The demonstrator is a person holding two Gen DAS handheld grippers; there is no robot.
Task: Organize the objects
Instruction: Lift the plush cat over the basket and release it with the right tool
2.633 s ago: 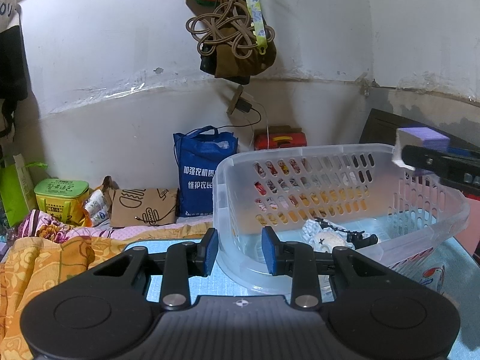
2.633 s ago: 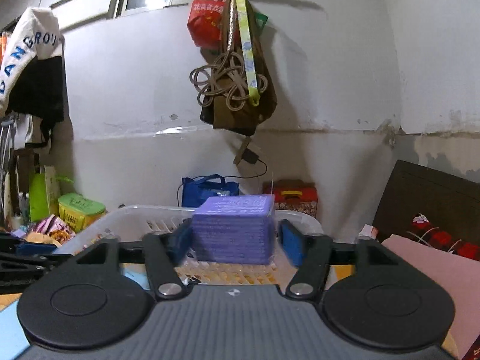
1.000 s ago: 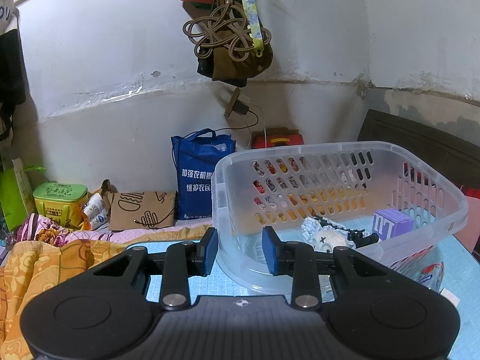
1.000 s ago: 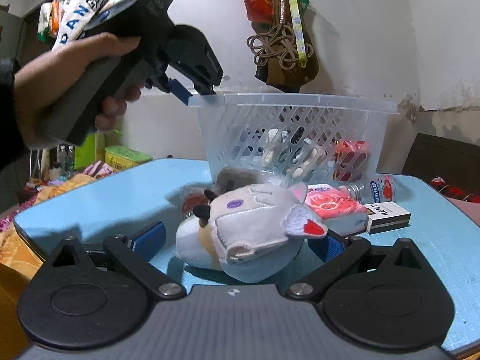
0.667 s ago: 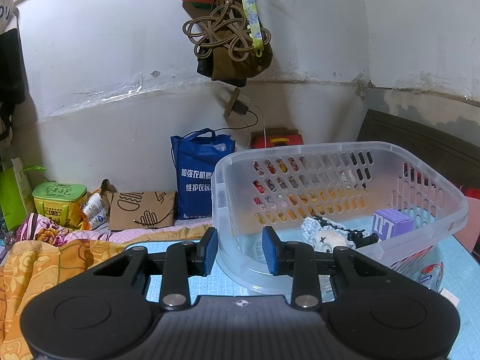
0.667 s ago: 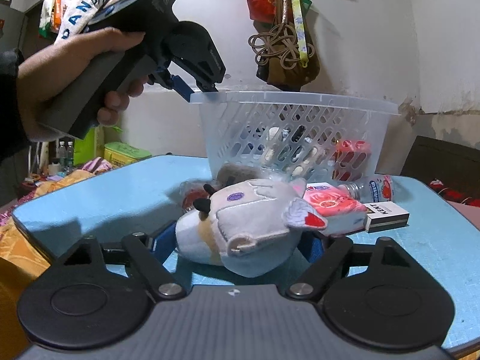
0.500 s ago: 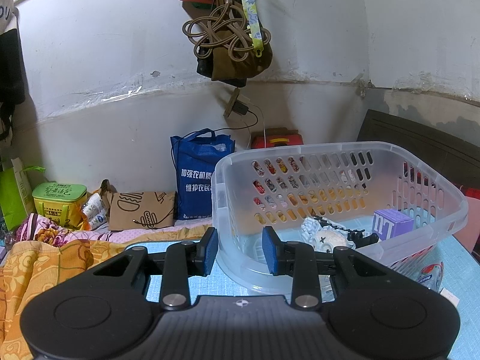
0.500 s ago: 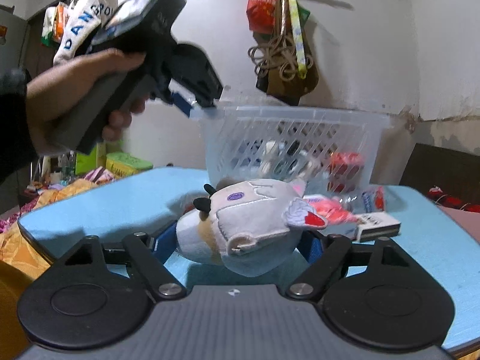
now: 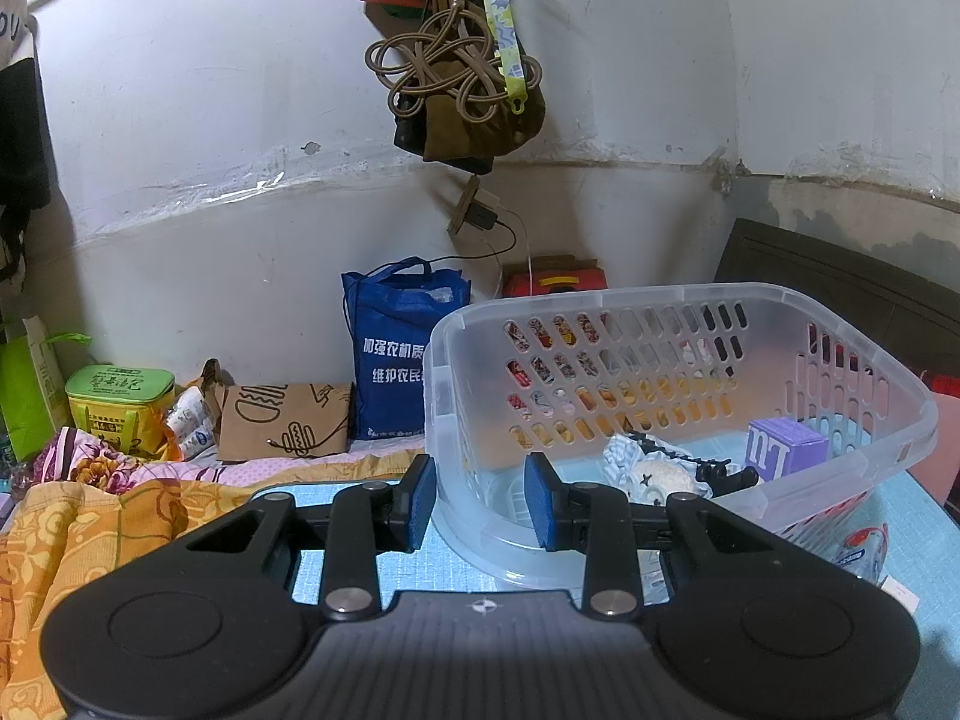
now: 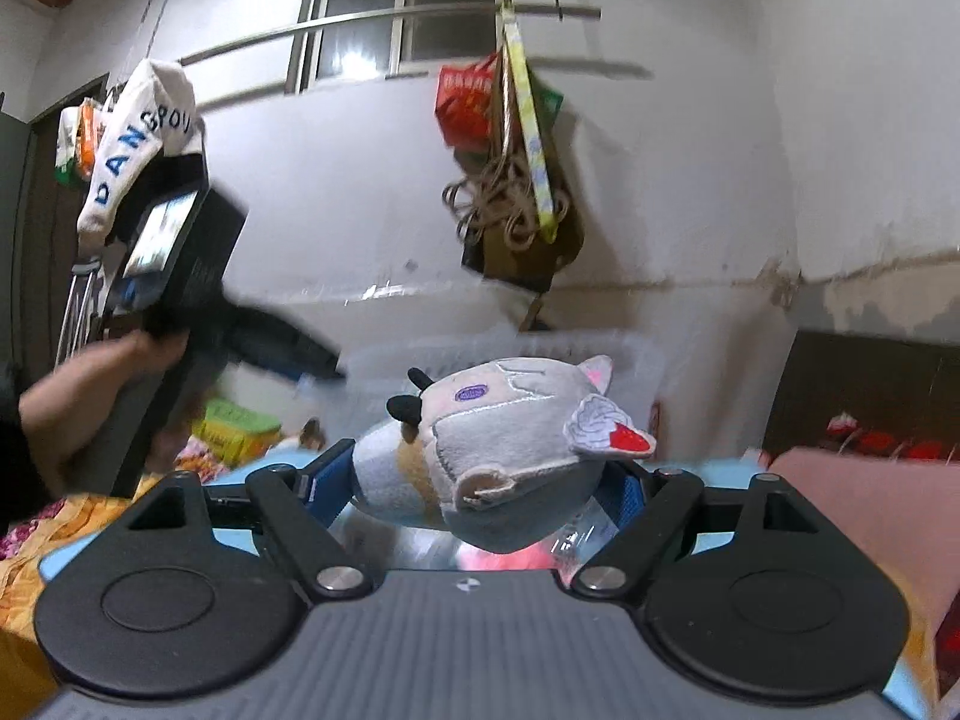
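My left gripper has its blue pads on either side of the near left corner of a clear plastic basket; the frames do not show whether they pinch the wall. Inside the basket lie a purple box and a black-and-white toy. My right gripper is shut on a grey and white plush animal with a red-tipped ear, held up in the air. The basket shows blurred behind the plush. The left gripper's body, held in a hand, is at the left of that view.
The basket stands on a light blue table. A water bottle lies beside the basket on the right. An orange blanket lies left of the table. A blue bag, a brown paper bag and a green tin stand along the wall.
My right gripper closed on the plush animal and lifted it off the table up to basket height. Before that the purple box came to rest in the basket. The left gripper has not moved.
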